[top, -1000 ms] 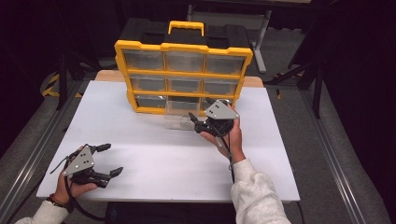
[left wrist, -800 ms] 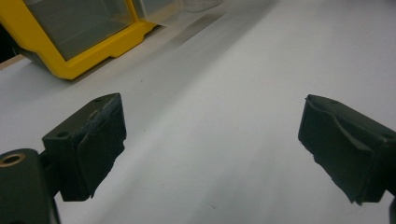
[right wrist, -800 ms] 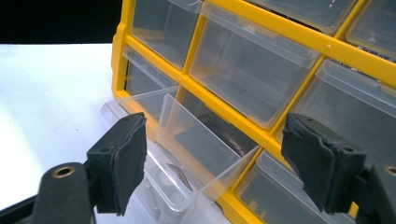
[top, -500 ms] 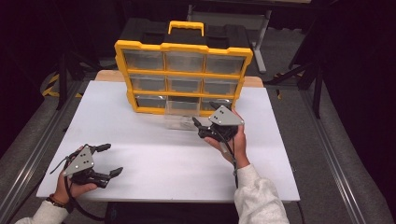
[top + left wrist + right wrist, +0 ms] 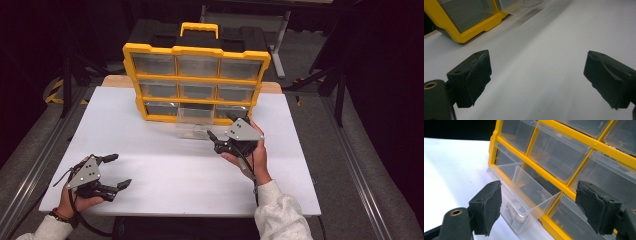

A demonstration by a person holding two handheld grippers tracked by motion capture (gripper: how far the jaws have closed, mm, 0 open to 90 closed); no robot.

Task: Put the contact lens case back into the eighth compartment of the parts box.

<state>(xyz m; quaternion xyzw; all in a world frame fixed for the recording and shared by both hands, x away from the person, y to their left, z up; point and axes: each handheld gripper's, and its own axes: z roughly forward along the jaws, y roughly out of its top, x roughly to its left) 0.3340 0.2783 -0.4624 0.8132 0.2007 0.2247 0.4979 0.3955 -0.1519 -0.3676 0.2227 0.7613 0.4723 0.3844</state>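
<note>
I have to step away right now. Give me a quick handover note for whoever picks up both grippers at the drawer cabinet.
Right gripper: open, jaws have just been opening, nothing between them; it sits just in front of the clear drawer.
Left gripper: open, holding nothing, resting low over the white table at the near left.
Yellow drawer cabinet: upright at the far side of the table. Bottom middle drawer pulled out, still in its slot; small items inside, too unclear to name. Other drawers shut.
Done: drawer opened and released.
Left, probably: deal with its contents, then push it shut.
</note>
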